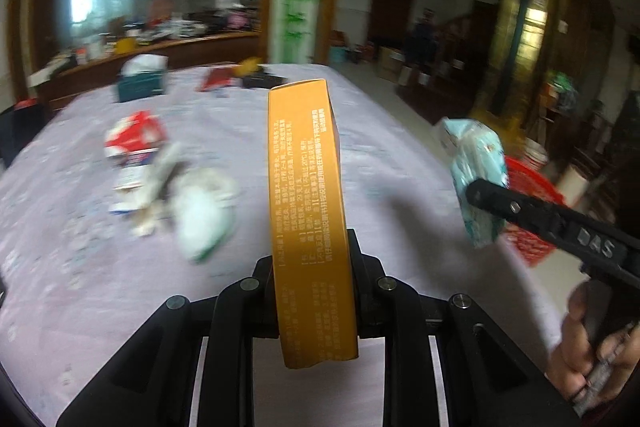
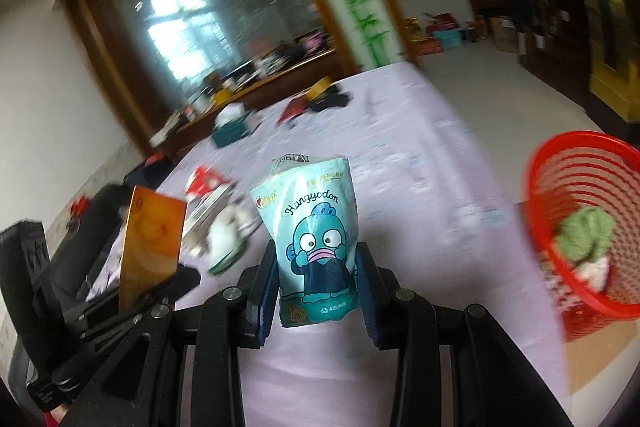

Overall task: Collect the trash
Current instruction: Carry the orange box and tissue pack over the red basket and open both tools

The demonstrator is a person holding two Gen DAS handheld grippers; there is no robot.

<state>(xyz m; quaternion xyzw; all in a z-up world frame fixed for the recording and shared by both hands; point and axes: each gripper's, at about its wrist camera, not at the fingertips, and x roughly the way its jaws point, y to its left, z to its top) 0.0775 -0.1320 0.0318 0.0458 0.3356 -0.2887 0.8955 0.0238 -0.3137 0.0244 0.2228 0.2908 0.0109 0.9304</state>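
Both pairs of jaws are clamped on trash: the left gripper [image 1: 314, 291] squeezes a narrow orange box [image 1: 306, 211] that stands on end between its black fingers, printed side facing the camera, and the right gripper [image 2: 318, 291] pinches a pale blue tissue pack [image 2: 310, 243] with a cartoon fish figure and the word "Hangyodon" on its front, held upright between blue-lined pads. Both loads hang in the air above a table covered with a pale lilac cloth [image 1: 120, 287]. From the left wrist view the right gripper reaches in from the right edge with the tissue pack at its tip, and a hand [image 1: 592, 343] grips its handle at the lower right. Just behind that pack, off the table's right edge, stands a red mesh basket [image 2: 538, 187]; the right wrist view shows a green and white crumpled wad [image 2: 586, 239] already lying inside it. Left on the cloth, well apart from the basket, is a loose heap of litter: a red and white wrapper [image 1: 134, 137] and, beside it, blurred white crumpled paper [image 1: 204, 207]. Farther back on the table sit a teal tissue box [image 1: 142, 83] and a few dark and red items too blurred to make out. The room behind is smeared with motion blur.
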